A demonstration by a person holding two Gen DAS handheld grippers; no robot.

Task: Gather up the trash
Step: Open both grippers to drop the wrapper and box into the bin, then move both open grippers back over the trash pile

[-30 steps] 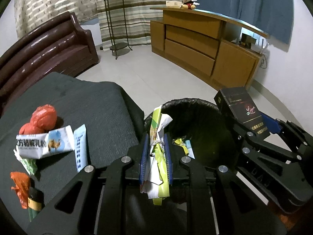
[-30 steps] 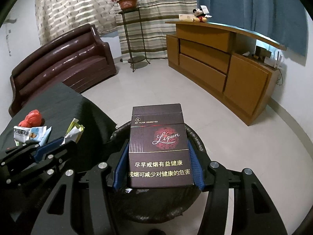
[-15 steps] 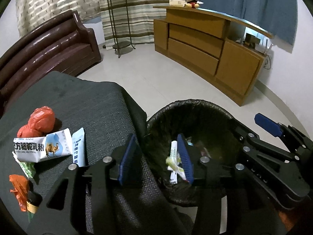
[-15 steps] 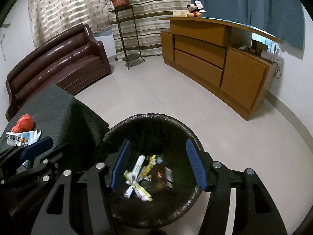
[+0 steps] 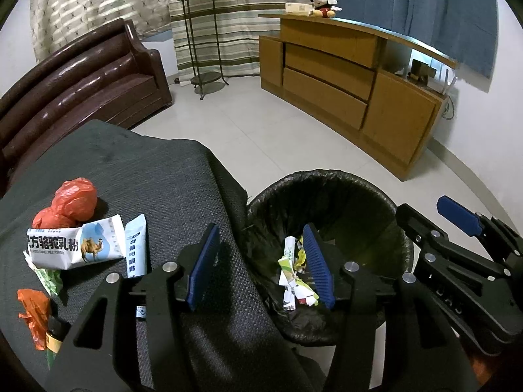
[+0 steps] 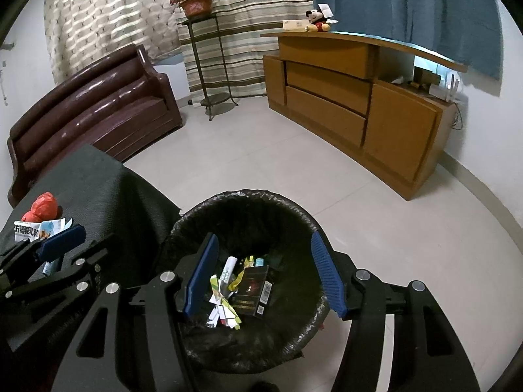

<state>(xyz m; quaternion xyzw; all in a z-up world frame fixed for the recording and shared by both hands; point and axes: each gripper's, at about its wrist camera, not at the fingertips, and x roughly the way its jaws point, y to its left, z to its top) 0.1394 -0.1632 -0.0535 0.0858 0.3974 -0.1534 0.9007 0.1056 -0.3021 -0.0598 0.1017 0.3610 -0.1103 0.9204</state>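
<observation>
We have just dropped both loads: the crumpled wrapper (image 6: 224,307) and cigarette box (image 6: 253,294) now lie inside the bin (image 6: 248,196). Our left gripper (image 5: 260,266) is opening, empty; our right gripper (image 6: 263,272) gapes empty above it. More trash (image 5: 75,245) waits on the table left of the bin.

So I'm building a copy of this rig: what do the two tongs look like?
Both the left tongs and right tongs are matte black linkage frames with silver round rivets. Each finger carries a flat, ribbed blue pad. No cables or sleeves show.

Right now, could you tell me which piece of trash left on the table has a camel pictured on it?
The white packet with the camel, lying in front of the red bags; the small blue sachet beside it shows none.
</observation>
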